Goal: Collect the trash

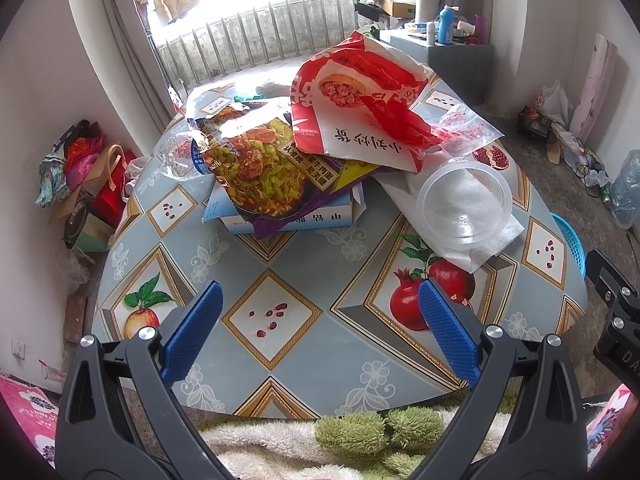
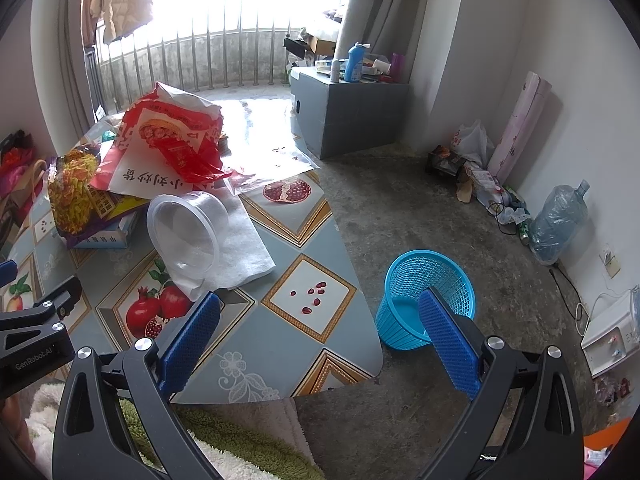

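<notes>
Bright railed window (image 2: 224, 20), concrete floor (image 2: 400, 208)

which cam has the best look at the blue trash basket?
Right wrist: the blue basket stands whole on the floor beside the table, its inside visible. Left wrist shows only a sliver of its rim behind the table edge.
</notes>
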`<state>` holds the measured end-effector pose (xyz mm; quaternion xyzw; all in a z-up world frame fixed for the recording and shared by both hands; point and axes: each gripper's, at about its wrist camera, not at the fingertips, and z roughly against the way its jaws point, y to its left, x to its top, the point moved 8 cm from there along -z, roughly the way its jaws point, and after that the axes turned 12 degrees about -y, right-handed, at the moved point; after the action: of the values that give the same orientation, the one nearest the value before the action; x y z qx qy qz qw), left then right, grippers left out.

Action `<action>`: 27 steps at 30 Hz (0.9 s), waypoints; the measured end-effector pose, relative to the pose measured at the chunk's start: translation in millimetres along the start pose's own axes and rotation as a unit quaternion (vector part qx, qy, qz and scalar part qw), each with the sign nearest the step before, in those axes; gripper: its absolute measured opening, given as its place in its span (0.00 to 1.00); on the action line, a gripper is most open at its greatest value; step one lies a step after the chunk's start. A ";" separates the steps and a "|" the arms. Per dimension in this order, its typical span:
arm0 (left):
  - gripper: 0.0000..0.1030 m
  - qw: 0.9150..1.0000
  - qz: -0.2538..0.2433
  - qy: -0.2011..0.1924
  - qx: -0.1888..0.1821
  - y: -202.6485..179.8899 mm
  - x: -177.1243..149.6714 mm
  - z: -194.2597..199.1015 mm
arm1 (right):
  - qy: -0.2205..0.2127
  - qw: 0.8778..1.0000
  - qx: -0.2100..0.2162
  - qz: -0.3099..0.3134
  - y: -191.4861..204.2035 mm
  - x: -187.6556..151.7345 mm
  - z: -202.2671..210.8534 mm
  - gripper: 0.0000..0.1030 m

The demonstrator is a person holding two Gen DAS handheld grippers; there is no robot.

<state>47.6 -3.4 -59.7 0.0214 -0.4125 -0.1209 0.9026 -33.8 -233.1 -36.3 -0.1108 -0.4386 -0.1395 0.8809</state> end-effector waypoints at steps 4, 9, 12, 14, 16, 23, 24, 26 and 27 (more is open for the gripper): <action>0.91 1.000 0.000 0.000 0.000 0.0 -0.1 -0.1 | 0.000 1.000 0.000 0.000 0.2 -0.4 -0.1 0.94; 0.91 1.000 0.000 0.000 0.000 0.1 -0.1 0.1 | 0.000 1.000 0.000 0.000 0.0 -0.5 -0.1 0.94; 0.91 1.000 0.000 0.000 0.000 0.0 -0.1 0.1 | 0.000 1.000 0.000 0.000 0.0 -0.6 -0.1 0.94; 0.91 1.000 -0.001 0.000 0.000 0.0 0.0 0.1 | 0.000 1.000 0.000 0.000 0.0 -0.7 -0.2 0.94; 0.91 1.000 0.000 0.000 0.000 0.0 -0.1 0.2 | 0.000 1.000 0.000 -0.001 -0.2 -0.8 -0.2 0.94; 0.91 1.000 0.000 0.000 0.000 0.0 -0.4 -0.1 | 0.000 1.000 0.000 -0.001 -0.3 -1.0 -0.7 0.94; 0.91 1.000 0.000 0.000 0.000 0.1 -0.7 0.5 | 0.000 1.000 0.000 -0.001 -0.4 -1.0 -0.8 0.94; 0.91 1.000 0.001 0.002 0.000 0.8 -1.6 1.2 | 0.000 1.000 0.000 -0.001 -0.4 -1.1 -0.9 0.94; 0.91 1.000 0.001 0.002 0.000 1.7 -2.3 1.0 | 0.000 1.000 0.000 -0.001 -0.5 -1.0 -1.0 0.94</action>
<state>45.7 -1.1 -60.6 0.0213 -0.4109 -0.1195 0.9036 -33.8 -233.8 -37.7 -0.1103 -0.4388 -0.1399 0.8808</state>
